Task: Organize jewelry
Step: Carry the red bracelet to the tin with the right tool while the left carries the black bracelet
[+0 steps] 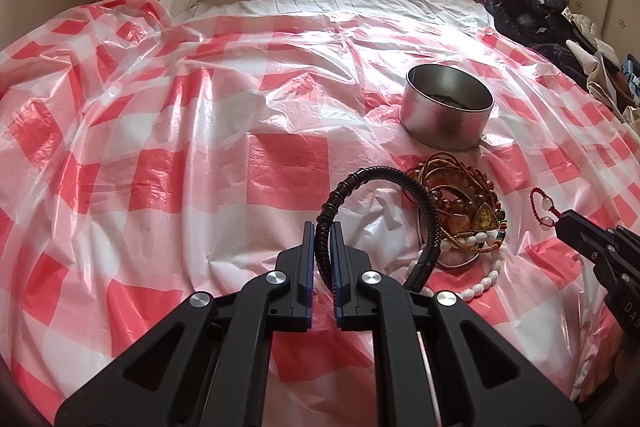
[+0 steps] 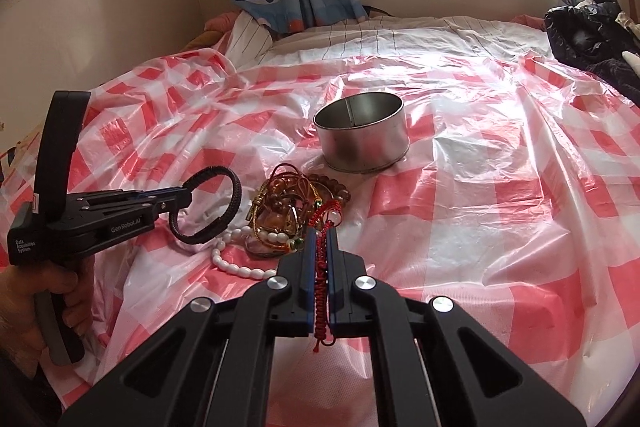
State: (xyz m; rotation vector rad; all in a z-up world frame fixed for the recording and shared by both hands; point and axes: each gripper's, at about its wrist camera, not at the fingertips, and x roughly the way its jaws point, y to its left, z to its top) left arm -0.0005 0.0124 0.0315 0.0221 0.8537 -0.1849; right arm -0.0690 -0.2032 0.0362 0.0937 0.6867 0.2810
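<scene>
The left gripper (image 1: 322, 227) has its jaws clenched on one black braided cord bracelet (image 1: 362, 183), a stiff ribbed loop arching up and to the right of them. The right gripper (image 2: 319, 235) has its jaws clamped on one red knotted string bracelet (image 2: 320, 269), two pale round beads showing just ahead of the tips. Ahead of both jaws one tangled jewelry heap (image 1: 460, 215) lies on the glossy, crinkled red-and-white checked plastic sheet (image 1: 200, 131) over the bed: amber beads, brown cords, a strand of white oval beads. Beyond it stands one round, smooth metal tin (image 1: 448, 113), open-topped, with something dark inside, possibly jewelry.
</scene>
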